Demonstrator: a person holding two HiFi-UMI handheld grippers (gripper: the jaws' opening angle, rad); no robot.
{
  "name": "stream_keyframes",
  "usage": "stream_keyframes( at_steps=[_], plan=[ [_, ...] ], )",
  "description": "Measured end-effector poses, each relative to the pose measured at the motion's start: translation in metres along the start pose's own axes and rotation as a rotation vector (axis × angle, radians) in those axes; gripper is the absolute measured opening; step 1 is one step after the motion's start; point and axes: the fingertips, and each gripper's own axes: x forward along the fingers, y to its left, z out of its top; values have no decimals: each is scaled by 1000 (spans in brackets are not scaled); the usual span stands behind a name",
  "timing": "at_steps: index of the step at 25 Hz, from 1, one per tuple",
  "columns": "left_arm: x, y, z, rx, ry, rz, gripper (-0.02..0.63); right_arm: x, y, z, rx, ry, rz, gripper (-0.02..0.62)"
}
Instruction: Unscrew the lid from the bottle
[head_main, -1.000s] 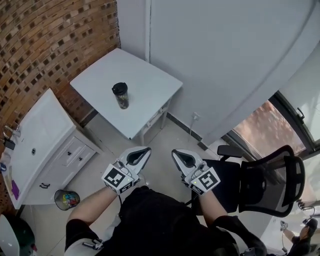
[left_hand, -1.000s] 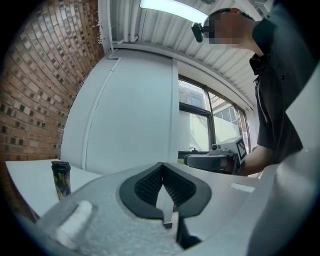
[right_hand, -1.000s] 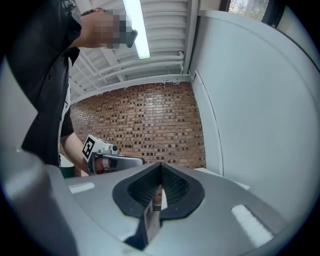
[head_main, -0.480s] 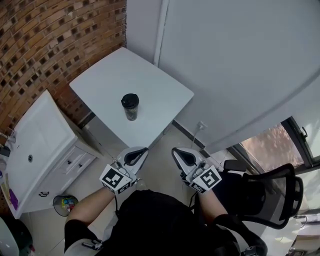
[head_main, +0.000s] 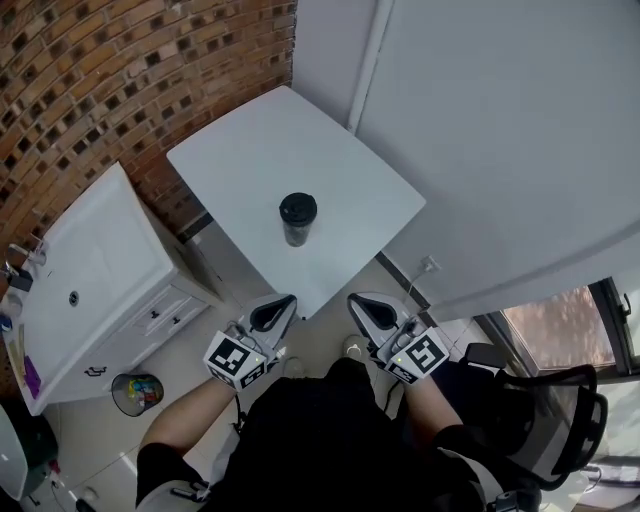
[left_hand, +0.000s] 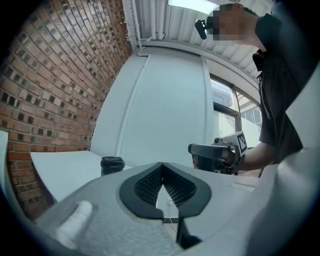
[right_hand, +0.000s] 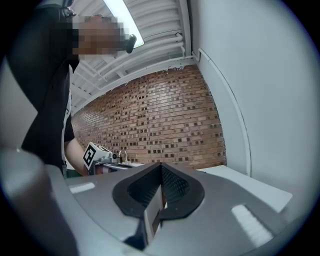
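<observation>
While the round-lidded bottle (head_main: 297, 220) stands upright, left claw (head_main: 286, 300) and right claw (head_main: 354, 300) — ribbed-padded — are pressed together.

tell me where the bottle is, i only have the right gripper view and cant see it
observer: The bottle stands upright near the middle of the white table.
operator: lid on it?
observer: Yes, the black lid sits on top of it.
operator: is the left gripper holding anything
observer: No, the left gripper is shut with nothing between its jaws, and it is short of the table's near edge.
</observation>
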Motion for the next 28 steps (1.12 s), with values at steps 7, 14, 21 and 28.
stream_keyframes(
  at_steps=[7,14,21,28],
  plan=[
    [12,23,13,21,-22,78,2,36,-28,19,-16,-30,107,6],
    [42,37,47,79,-68,200,2,53,-91,38,-64,-57,221,6],
    [65,57,54,2,-67,355,2,83,-163,61,33,-99,323,6],
    [75,62,38,-6,-32,486,3,111,-184,49,78,-93,459,6]
  ],
)
